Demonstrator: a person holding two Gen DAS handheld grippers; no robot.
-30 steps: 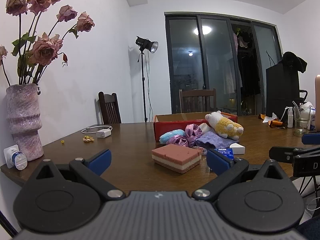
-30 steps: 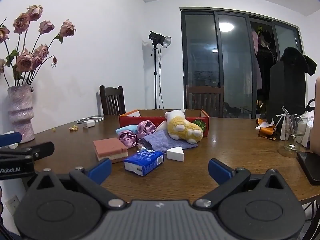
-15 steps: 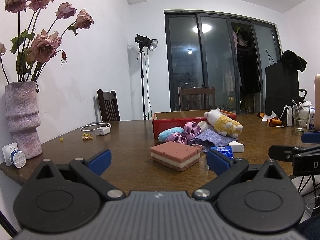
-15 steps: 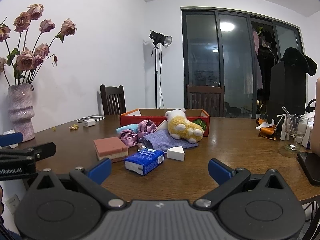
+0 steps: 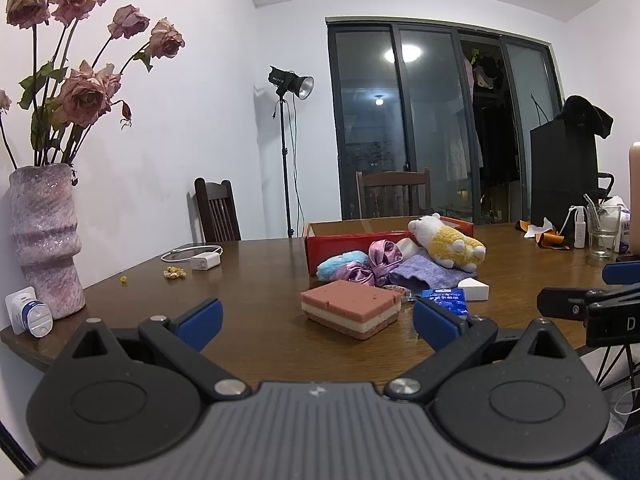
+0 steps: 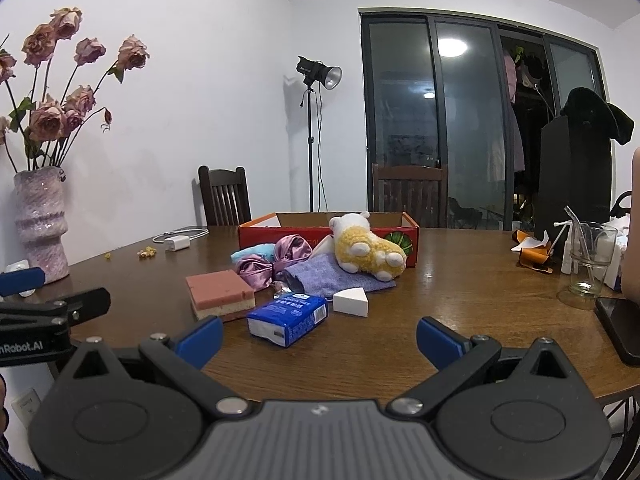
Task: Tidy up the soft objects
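Clutter is the likely hazard: the tissue pack point(image 6: 287, 319), sponge point(image 6: 221, 294) and white wedge point(image 6: 351, 301) are crowded at twelve o'clock, so a neighbour may be nudged. The plush toy point(image 6: 366, 249) is propped against the red box point(image 6: 327, 230). Both the left gripper point(image 5: 316, 318) and right gripper point(image 6: 318, 338) are held wide apart, empty, touching nothing.
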